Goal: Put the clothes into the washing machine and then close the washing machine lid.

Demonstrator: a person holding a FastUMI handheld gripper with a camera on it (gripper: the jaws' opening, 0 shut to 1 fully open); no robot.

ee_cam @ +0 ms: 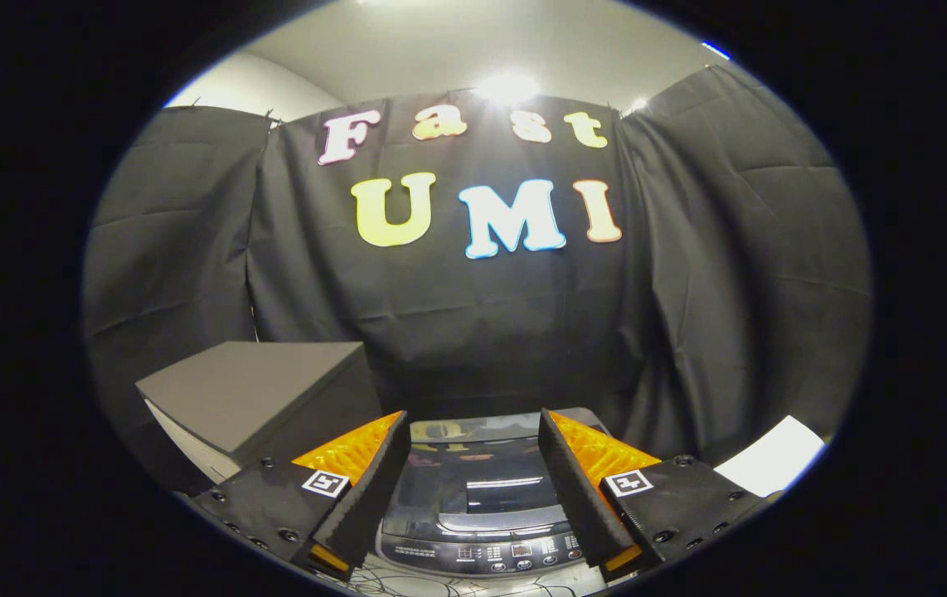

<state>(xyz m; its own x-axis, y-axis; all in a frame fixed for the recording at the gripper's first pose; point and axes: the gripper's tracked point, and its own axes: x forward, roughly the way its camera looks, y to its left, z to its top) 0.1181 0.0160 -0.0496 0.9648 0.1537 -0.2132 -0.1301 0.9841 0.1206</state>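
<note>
Gripper held above the washing machine, fingers spread wide apart with nothing between them, the machine's dark glass lid lying closed, control panel along its near edge, grey box beside the machine beyond the left finger, white sheet past the right finger

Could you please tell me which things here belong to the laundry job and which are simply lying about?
Belonging to the job:
- washing machine, lid down, seen between and beyond the jaws
- gripper, jaws apart and holding nothing

Lying about:
- grey box beside the machine
- white sheet on the other side
</note>
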